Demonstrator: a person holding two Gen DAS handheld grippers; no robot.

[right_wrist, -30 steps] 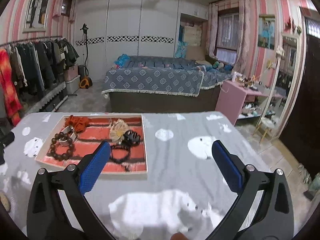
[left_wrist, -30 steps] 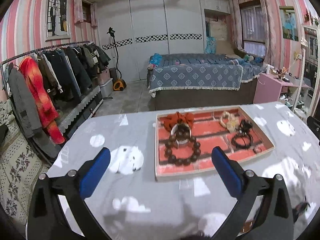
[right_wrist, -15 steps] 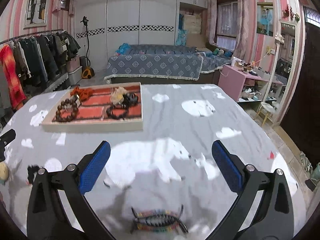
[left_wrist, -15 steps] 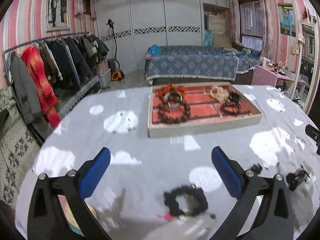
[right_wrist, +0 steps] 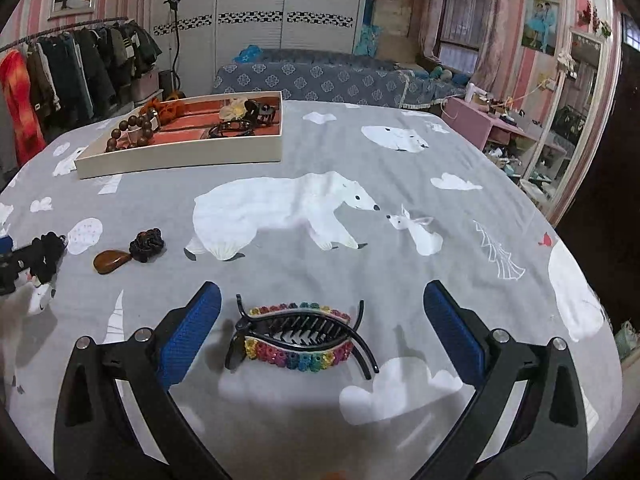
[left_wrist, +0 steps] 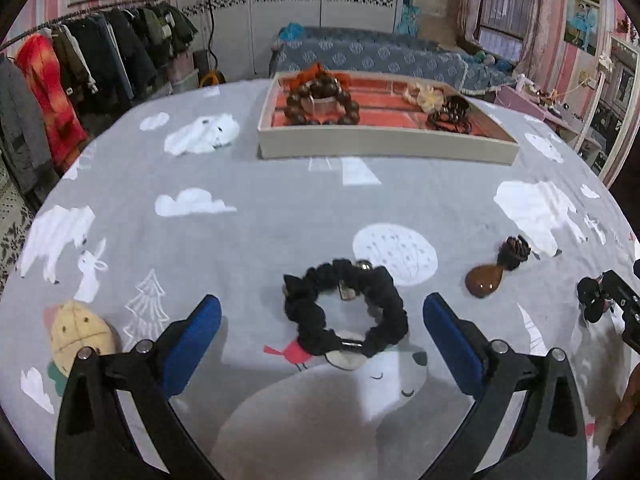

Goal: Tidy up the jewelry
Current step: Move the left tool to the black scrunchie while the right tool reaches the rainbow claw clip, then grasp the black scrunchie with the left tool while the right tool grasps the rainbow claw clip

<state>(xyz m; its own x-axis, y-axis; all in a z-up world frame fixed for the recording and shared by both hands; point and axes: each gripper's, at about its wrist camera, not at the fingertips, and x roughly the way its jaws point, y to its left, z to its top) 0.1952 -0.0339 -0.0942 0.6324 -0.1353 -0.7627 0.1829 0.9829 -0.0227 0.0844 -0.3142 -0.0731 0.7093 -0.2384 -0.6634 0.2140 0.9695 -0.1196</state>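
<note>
Left wrist view: left gripper (left_wrist: 322, 334) spread wide around black scrunchie (left_wrist: 346, 307); right gripper (right_wrist: 322, 334) gapes around what looks like a rainbow hair clip (right_wrist: 300, 338).

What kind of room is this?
Most likely a bedroom: there is a bed with a blue patterned cover, a rack of hanging clothes, and tall white wardrobe doors behind.

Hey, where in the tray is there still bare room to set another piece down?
In the tray, the red floor between the wooden bead bracelet and the black hair ties lies bare. Both ends are crowded.
</note>
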